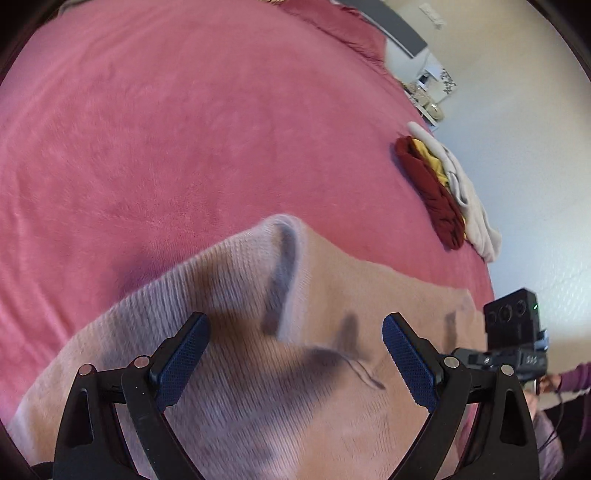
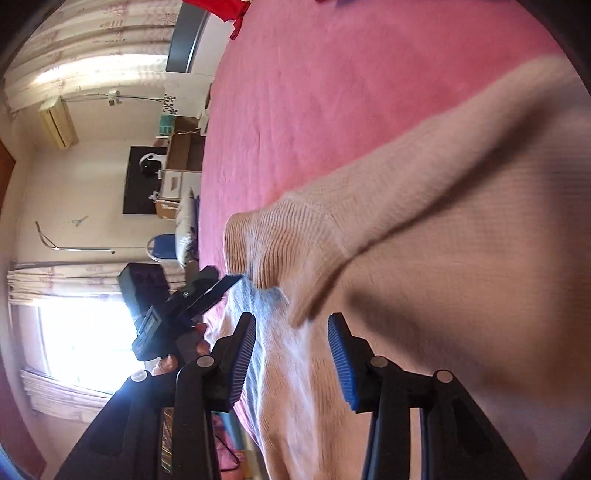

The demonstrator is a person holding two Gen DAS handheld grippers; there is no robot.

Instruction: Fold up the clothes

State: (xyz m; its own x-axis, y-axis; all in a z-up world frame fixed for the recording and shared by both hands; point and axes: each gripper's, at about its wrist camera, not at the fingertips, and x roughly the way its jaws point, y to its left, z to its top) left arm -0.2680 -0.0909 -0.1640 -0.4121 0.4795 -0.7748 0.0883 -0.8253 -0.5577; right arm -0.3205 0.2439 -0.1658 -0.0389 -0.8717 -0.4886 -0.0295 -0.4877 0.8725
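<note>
Item: beige ribbed sweater [image 1: 236, 354], lying on the pink bedspread [image 1: 147, 129] at its near edge. One sleeve [image 2: 369, 206] is laid across the body, cuff [image 2: 266, 243] toward the bed's side; this reads as a fold partly made, the sleeve brought inward to narrow the garment.

Left gripper [image 1: 295, 350]: jaws wide, nothing between the blue pads [image 1: 184, 354]; it hangs above the knit, angled down, probably set for a fresh hold.

Right gripper [image 2: 291, 354]: jaws parted moderately, no cloth pinched; the sweater's edge lies beyond the fingertips. Whether the pads brush the fabric cannot be told through the blur.

Pile of folded clothes [image 1: 443, 192]: dark red, yellow and cream pieces stacked at the bed's far edge, well apart from the sweater, likely finished work.

View notes: only the left wrist view shows the pile. Only the right wrist view shows the cuff's ribbing, a red garment [image 2: 221, 9] at the bed's far end, and the window [image 2: 85, 339]. Each view catches the opposite gripper at its margin.
</note>
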